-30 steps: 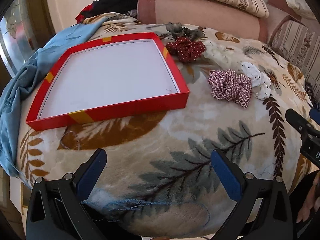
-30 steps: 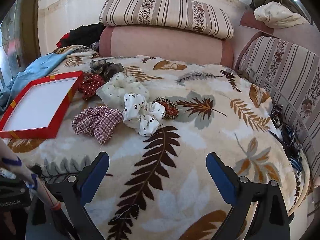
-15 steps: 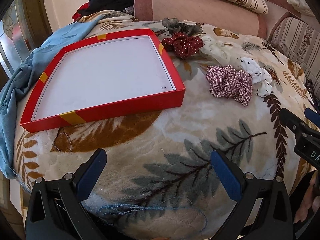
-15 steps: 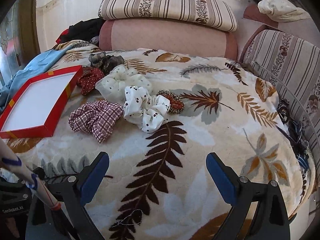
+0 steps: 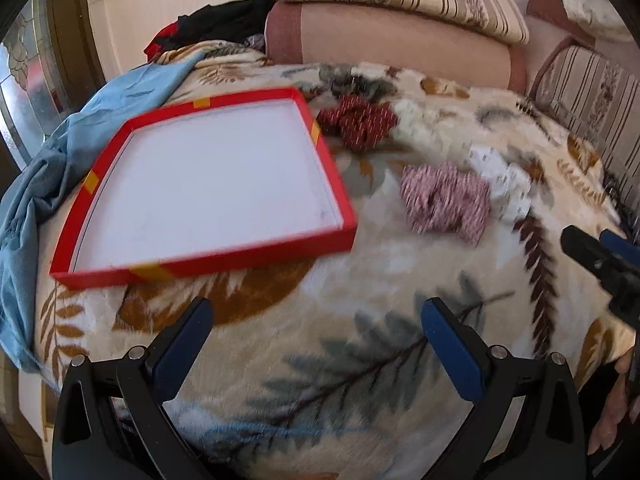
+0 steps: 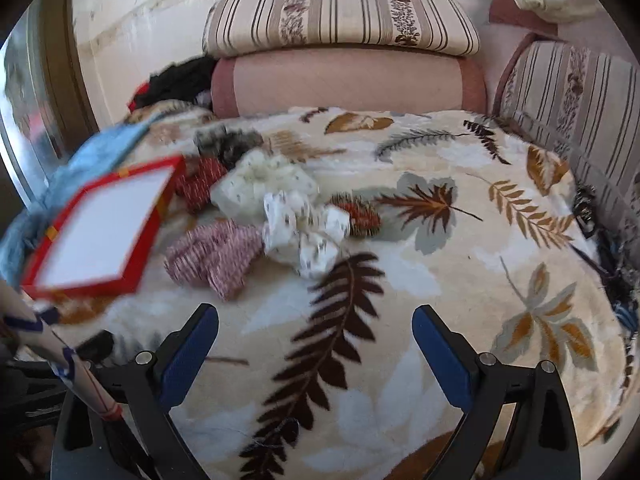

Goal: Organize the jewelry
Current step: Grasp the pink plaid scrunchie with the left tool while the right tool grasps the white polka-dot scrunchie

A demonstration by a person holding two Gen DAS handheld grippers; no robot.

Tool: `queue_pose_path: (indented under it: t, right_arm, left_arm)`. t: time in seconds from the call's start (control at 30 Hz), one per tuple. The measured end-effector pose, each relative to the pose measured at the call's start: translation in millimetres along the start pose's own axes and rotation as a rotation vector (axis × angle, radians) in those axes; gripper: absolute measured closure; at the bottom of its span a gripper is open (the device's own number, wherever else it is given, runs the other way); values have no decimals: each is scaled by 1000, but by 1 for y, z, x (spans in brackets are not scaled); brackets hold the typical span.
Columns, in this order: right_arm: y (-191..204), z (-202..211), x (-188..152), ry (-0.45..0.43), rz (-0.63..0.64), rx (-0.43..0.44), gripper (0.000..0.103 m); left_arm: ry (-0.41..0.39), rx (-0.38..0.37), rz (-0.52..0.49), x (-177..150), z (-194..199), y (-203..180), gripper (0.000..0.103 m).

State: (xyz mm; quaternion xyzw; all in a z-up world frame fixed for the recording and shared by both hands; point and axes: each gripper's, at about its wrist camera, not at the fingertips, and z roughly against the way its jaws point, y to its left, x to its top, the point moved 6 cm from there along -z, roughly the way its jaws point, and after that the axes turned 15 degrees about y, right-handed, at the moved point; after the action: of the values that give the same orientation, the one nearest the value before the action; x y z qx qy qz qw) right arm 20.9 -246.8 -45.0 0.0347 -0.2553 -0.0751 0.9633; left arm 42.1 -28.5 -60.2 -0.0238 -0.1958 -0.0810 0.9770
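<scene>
Your right gripper (image 6: 315,334), jaws spread and empty, is nearer: the checked scrunchie (image 6: 214,254) lies far-left of it, long axis left-right.

Fuzzy fleece blanket (image 6: 460,280), cloth scrunchies (image 6: 216,254), matt cardboard tray (image 5: 200,266).

No writing, label, brand or number can be read anywhere in either view; the blur over the red box (image 5: 208,184) and the scrunchies ahead of the jaws hides any print.
</scene>
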Motion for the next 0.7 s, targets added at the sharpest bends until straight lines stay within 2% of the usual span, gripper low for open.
queue_pose_path:
  t: [0.1, 0.23, 0.27, 0.33, 0.47, 0.53, 0.63, 0.7]
  right_arm:
    - [-15, 19, 25, -50, -46, 99, 4]
    - [-31, 19, 50, -47, -112, 216, 5]
    - [-35, 16, 52, -42, -130, 243, 7]
    - [-38, 5, 52, -26, -150, 304, 27]
    - [-42, -18, 40, 41, -190, 385, 32]
    - [-39, -21, 41, 52, -184, 411, 35]
    - [-37, -24, 43, 53, -169, 405, 35]
    - [-38, -31, 43, 75, -186, 420, 30]
  left_arm:
    - [-31, -8, 1, 14, 6, -4, 0]
    - [43, -21, -32, 14, -19, -12, 0]
    - [76, -29, -33, 9, -27, -13, 0]
    - [117, -28, -32, 2, -37, -14, 0]
    - [115, 25, -67, -2, -45, -19, 0]
    - [112, 31, -69, -3, -48, -20, 0]
    - [96, 38, -70, -5, -48, -19, 0]
    - [83, 36, -69, -6, -49, -18, 0]
